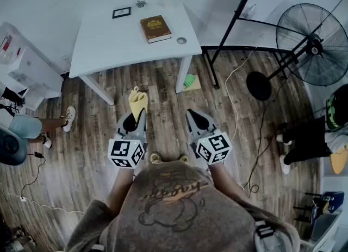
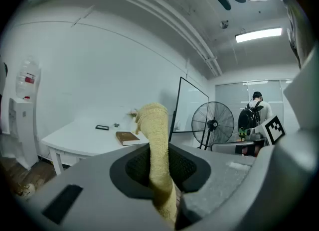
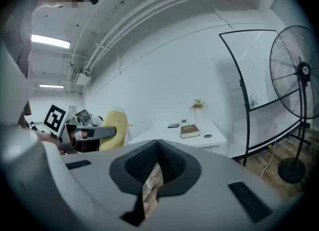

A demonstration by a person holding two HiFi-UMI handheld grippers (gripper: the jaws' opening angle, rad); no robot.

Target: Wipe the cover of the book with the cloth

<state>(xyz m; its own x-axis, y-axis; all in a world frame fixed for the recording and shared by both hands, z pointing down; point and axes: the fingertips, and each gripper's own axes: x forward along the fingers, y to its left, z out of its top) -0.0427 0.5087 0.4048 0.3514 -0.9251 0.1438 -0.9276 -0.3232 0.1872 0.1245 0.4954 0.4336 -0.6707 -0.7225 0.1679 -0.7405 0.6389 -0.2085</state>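
A brown book (image 1: 155, 29) lies closed on the white table (image 1: 103, 39), well ahead of both grippers. My left gripper (image 1: 137, 114) is shut on a yellow cloth (image 1: 137, 100), which sticks out past the jaw tips above the wooden floor. In the left gripper view the cloth (image 2: 155, 135) rises upright between the jaws, with the book (image 2: 127, 138) far behind it. My right gripper (image 1: 192, 115) is beside the left one, shut with nothing in it. The right gripper view shows the book (image 3: 189, 131) on the table (image 3: 164, 136) and the cloth (image 3: 112, 129) at the left.
A small picture frame (image 1: 121, 12), a tiny plant (image 1: 141, 4) and a round disc (image 1: 181, 41) share the table. A black-framed board (image 1: 239, 17) and a standing fan (image 1: 312, 44) are to the right. A water dispenser (image 1: 19, 63) is on the left. Cables (image 1: 234, 93) cross the floor.
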